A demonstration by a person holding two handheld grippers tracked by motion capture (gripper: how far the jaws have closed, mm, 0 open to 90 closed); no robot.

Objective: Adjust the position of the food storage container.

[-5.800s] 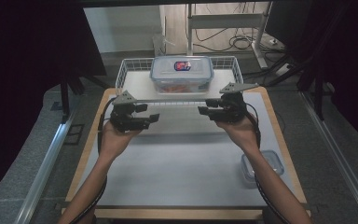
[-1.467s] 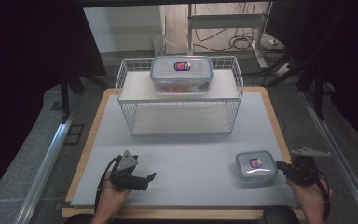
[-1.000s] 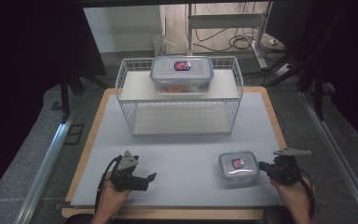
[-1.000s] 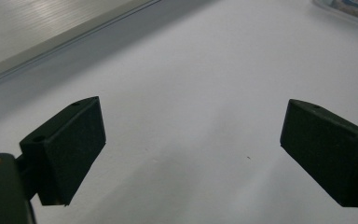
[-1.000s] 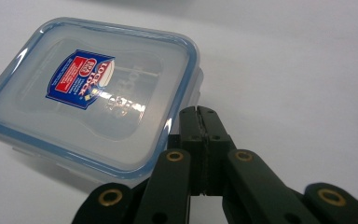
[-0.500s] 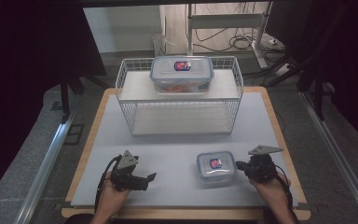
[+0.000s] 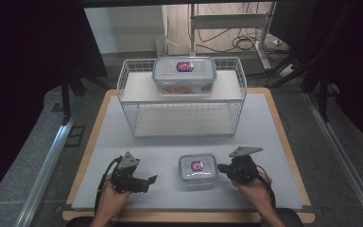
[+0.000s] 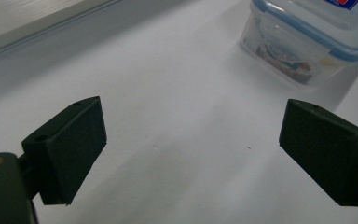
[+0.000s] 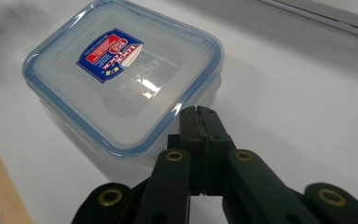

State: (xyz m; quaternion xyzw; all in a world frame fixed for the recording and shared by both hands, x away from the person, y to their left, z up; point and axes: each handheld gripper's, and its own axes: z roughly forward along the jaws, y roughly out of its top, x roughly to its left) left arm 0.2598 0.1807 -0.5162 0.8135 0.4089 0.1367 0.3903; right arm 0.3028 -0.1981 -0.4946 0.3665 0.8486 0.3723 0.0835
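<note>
High view: the small lidded food container (image 7: pixel 197 169) sits low in the middle of the frame on the white surface (image 7: pixel 264 127), between the two hands. The right hand-held gripper (image 7: pixel 223 168) seems to be nudging it sideways; next I'd expect more pushing, or opening up to grasp.

Left gripper view: the left hand-held gripper (image 8: pixel 191 140) is released, jaws wide, with the container at upper right.

Right gripper view: the right hand-held gripper (image 9: pixel 199 114) is clenched on nothing, its tips against the container's blue-rimmed clear lid with a red and blue label.
</note>
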